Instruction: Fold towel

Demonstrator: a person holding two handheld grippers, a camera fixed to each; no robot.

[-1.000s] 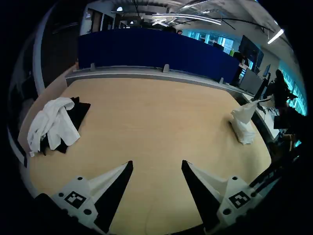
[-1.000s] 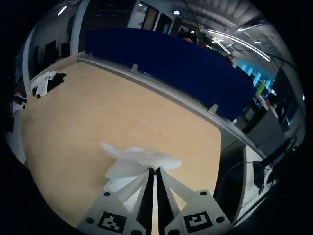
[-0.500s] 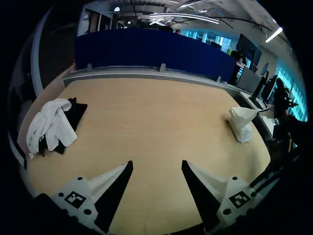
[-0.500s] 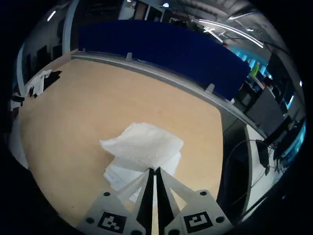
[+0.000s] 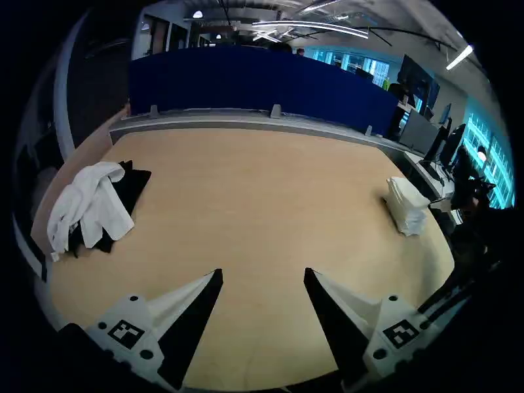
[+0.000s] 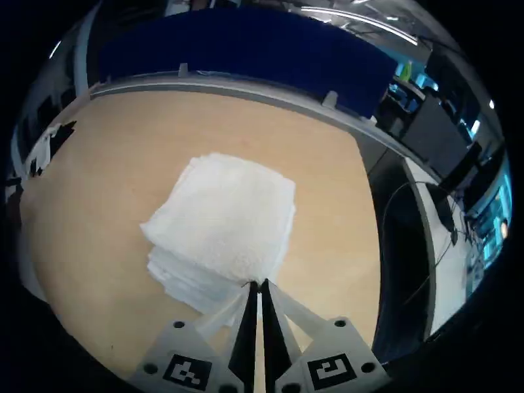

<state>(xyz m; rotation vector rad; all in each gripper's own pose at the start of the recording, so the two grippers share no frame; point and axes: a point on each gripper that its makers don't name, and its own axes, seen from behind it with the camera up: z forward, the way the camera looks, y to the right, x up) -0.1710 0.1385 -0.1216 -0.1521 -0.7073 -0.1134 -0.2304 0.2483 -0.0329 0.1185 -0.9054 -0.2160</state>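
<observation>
Right gripper (image 6: pixel 259 287) first: its jaws are pressed together on the near corner of the folded towel (image 6: pixel 226 209), and we judge that a pinch. The left gripper (image 5: pixel 262 283) hangs wide apart over bare wood, holding nothing. A broad table (image 6: pixel 111 150) sits under everything, with a blue partition (image 5: pixel 262 78) along its far rim. The towel lies flat atop a stack (image 6: pixel 173 275) of folded ones near one end of the table. It looks soft, light and floppy to us, so we'd take it by corners or a folded edge, never mid-panel. The drop-off is near the stack, so moves want to go inward, where open wood runs toward the white garment (image 5: pixel 88 203) and black cloth (image 5: pixel 131 187), well apart at the opposite end.
</observation>
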